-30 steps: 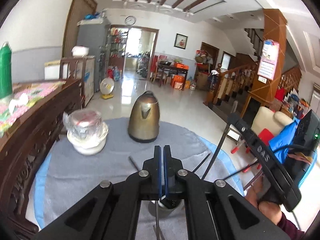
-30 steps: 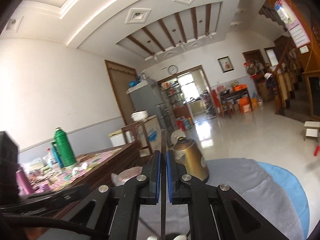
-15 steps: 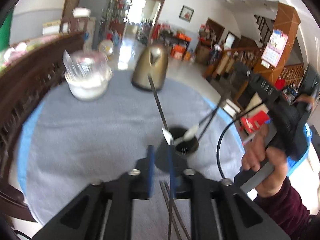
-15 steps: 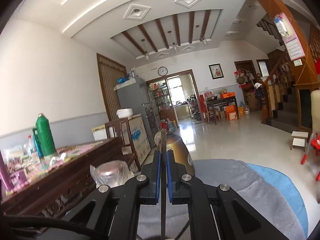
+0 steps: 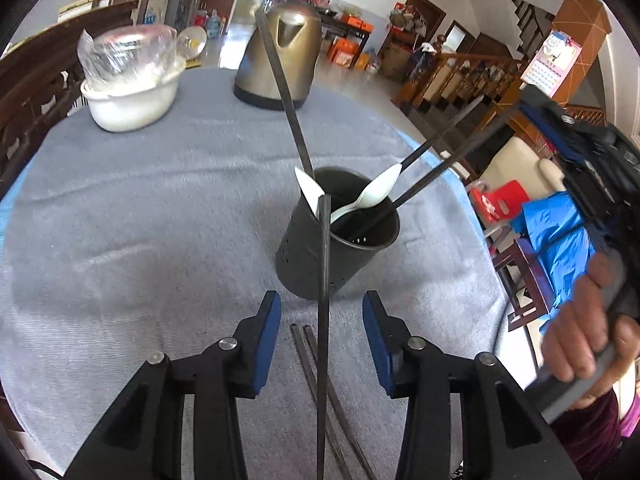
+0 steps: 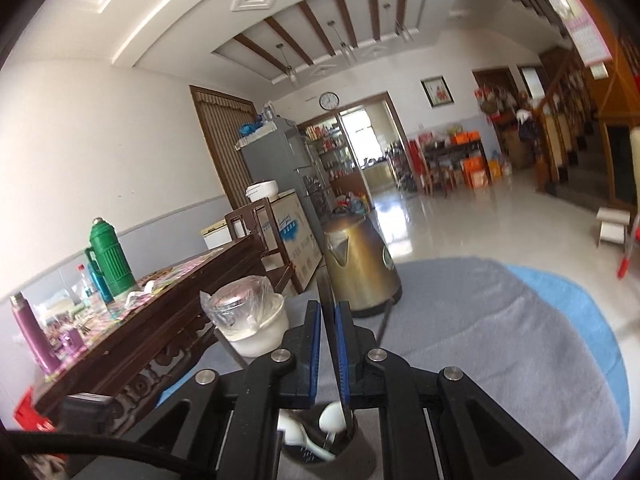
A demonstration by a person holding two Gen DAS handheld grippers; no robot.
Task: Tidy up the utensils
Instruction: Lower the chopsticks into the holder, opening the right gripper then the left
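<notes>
Bare grey cloth [image 5: 140, 220] lies open left of the holder [image 5: 320, 256]; kettle [image 5: 280, 56] and bowl [image 5: 128, 96] block beyond.

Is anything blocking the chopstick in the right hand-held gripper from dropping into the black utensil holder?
Nothing visible blocks it. The chopstick in the right hand-held gripper already points down into the utensil holder, passing beside the white spoons inside.

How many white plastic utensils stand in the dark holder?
2 white utensils: one at the dark holder's left rim, the other toward its right rim. More may hide inside.
</notes>
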